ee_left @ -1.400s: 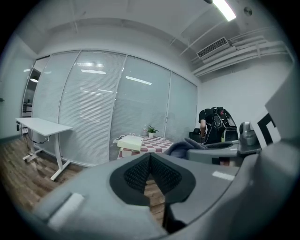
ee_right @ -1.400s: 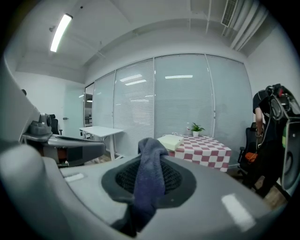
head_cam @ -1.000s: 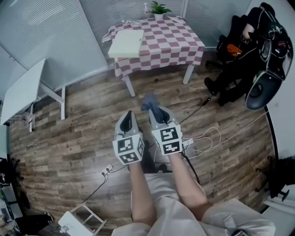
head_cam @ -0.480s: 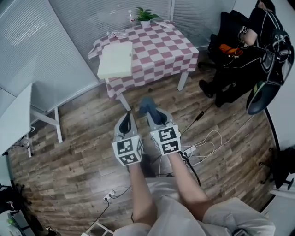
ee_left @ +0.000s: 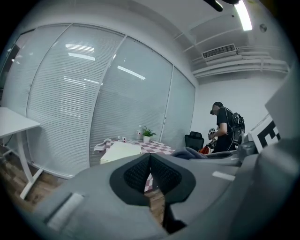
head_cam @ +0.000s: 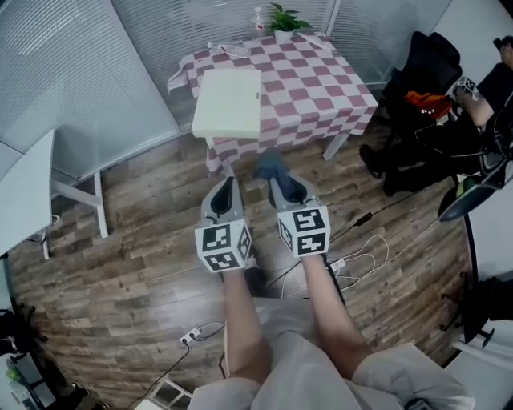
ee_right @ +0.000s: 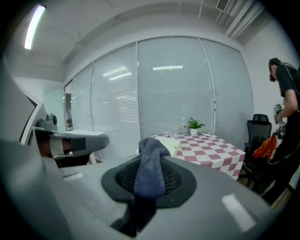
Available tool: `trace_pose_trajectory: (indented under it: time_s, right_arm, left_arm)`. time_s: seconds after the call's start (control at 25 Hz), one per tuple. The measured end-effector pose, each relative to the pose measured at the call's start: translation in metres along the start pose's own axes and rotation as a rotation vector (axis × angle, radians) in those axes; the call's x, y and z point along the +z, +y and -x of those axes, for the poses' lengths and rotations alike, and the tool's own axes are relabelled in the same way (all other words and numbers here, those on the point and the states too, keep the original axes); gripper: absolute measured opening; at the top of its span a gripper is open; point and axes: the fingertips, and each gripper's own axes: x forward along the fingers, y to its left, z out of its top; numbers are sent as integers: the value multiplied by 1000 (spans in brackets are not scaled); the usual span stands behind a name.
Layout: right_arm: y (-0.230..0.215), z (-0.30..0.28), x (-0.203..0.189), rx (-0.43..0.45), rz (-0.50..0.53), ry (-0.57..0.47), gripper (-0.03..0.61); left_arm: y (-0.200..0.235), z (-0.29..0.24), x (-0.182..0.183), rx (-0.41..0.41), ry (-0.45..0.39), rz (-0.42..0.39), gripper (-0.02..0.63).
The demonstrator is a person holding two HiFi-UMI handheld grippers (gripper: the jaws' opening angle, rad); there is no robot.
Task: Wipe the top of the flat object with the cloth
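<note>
Currently the flat object (head_cam: 229, 102), a pale cream slab, lies flat on the near left part of the worktop (head_cam: 321, 72), on its red-and-white checked cover. The cloth (head_cam: 271, 166) is dark blue and is not on the slab. It is pinched in your right gripper (head_cam: 282, 186), whose fingers are closed on it; in the right gripper view it runs as a folded band down between the pads, with a bunched end sticking out past the tips. Your left gripper (head_cam: 224, 192) is just beside the right one. Its fingers are pressed together pad to pad, with nothing between them in the left gripper view. Both grippers point towards the worktop and are held over the wood floor (head_cam: 120, 264), short of the worktop edge, so neither touches the slab. At the far edge of the worktop stand a potted plant (head_cam: 282, 20) and a small bottle (head_cam: 258, 16); some small items beside them are too small to identify. Slatted blinds (head_cam: 104, 64) cover the glass wall behind. A white desk (head_cam: 24, 192) stands well to the left. To the right are a black chair (head_cam: 429, 60) and a person (head_cam: 485, 100) in dark clothing. White cables (head_cam: 361, 256) lie looped on the floor near your right forearm.
</note>
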Motion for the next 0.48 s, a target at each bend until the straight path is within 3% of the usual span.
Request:
trace_pose_trajectory:
  time_s: [0.48]
  right_arm:
    - [21,-106,-6,3,-25,77,69]
  left_arm:
    - [91,-58,-13,-26,61,9,9]
